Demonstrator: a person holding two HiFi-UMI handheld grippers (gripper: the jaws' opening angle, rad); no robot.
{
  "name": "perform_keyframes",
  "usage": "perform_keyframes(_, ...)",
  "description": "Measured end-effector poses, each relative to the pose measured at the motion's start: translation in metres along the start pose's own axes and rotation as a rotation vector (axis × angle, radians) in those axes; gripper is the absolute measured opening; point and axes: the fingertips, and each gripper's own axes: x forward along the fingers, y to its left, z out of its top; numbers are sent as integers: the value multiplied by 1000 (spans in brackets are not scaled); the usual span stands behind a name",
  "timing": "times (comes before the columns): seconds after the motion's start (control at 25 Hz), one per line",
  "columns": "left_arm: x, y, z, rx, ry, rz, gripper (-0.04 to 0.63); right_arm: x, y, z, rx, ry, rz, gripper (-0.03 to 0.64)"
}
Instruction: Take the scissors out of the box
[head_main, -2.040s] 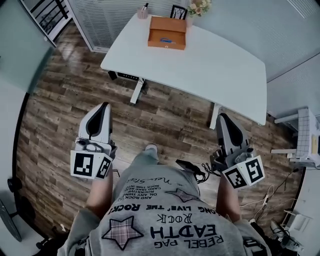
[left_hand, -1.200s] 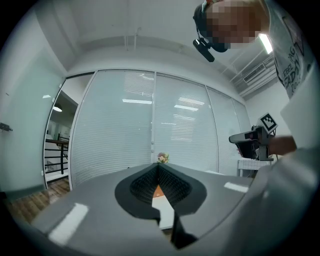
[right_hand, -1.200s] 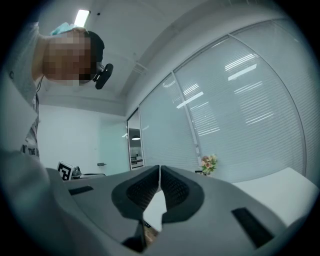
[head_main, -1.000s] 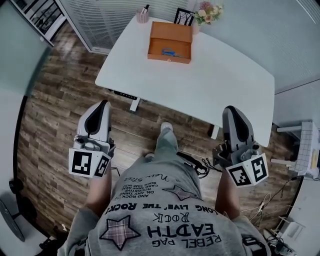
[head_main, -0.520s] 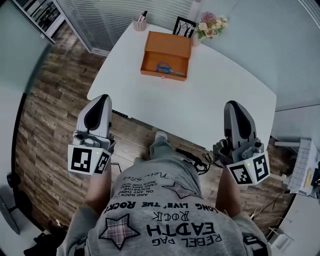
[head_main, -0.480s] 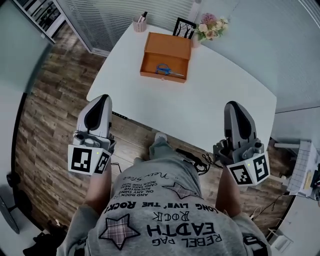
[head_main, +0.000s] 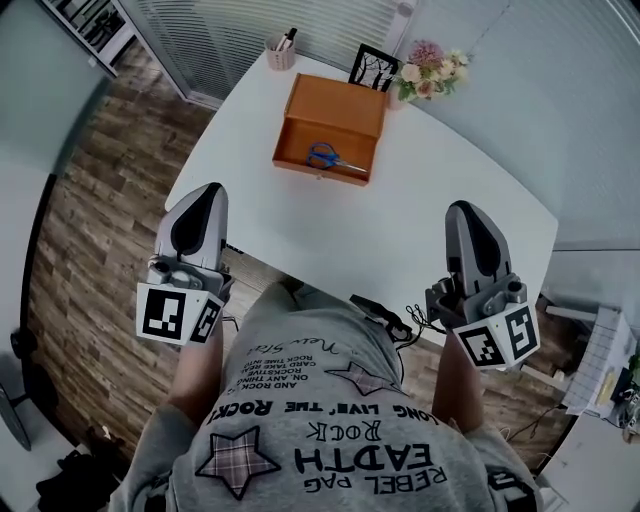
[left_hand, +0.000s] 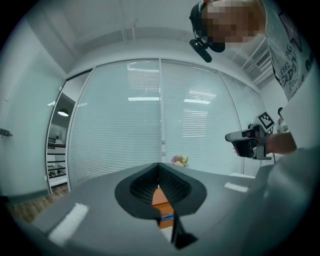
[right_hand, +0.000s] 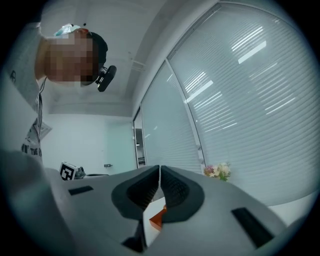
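The blue-handled steel scissors (head_main: 331, 158) lie flat inside the open orange rectangular box (head_main: 345, 108), close to its near wall, towards the far side of the white worktop (head_main: 430, 190). Their long axis runs across the view, roughly along that near wall, with the handle loops to the left and the blades pointing right. The left hand-held gripper (head_main: 204, 194) and the right hand-held gripper (head_main: 464, 212) both hang at the near edge of the worktop, well apart from the box, each with its jaws pressed together on nothing. The box sits ahead and between them. Neither looks clearly closer, but the loops face the left one, so I judge it better placed to reach in, once its jaws part
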Motion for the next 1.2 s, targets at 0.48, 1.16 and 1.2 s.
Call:
perform_keyframes(0.48, 56, 30, -5, -12, 13, -109, 9, 41, -19, -10, 6, 13, -96, 15)
perform_keyframes(1.16, 98, 69, -22, -33, 32, -258, 9, 89, -10, -31, 27, 2, -167, 15)
perform_keyframes(1.2, 98, 70, -22, -34, 34, -250, 9, 91, -10, -32, 30, 9, -157, 15)
